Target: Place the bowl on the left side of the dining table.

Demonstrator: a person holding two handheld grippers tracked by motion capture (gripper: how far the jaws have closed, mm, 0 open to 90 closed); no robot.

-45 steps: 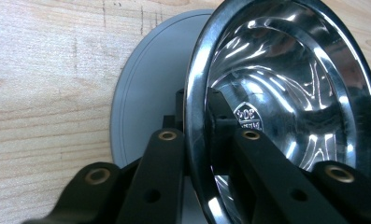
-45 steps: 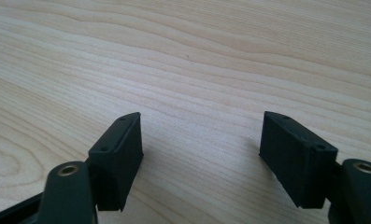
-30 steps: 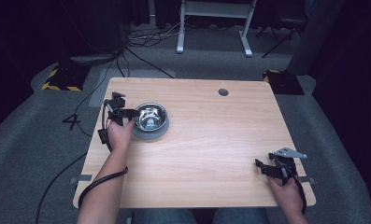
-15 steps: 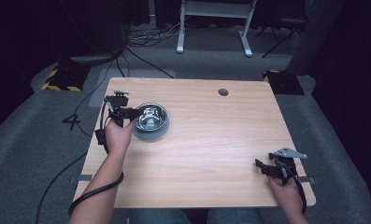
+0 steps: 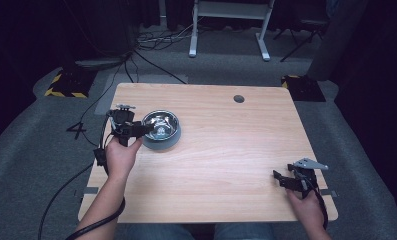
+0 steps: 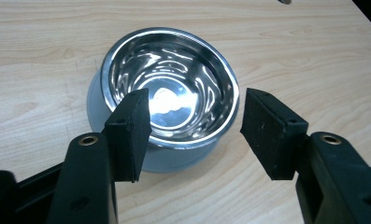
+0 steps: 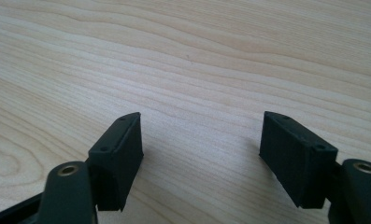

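The left gripper point(image 5: 145, 129) hangs over the left part of the wooden table point(image 5: 226, 165), its jaws spread wide; they have just been opening, and nothing is pinched between them. In the left gripper view the two black pads point(image 6: 129, 133) stand apart above the near rim of a stainless steel bowl point(image 6: 170, 88), one pad over the rim's near left part and the other off the bowl's right side, neither pressing on it. The bowl sits upright in a pale grey base ring point(image 6: 95, 107) and looks empty, its shiny inside throwing back the light. From the high view the bowl point(image 5: 161, 129) lies at the table's left, just to the right of the left gripper, whose tips reach its left edge. The right gripper point(image 5: 285, 179) rests low at the near right corner of the table, well apart from the bowl, its jaws also spread with only bare wood grain between them in the right gripper view.
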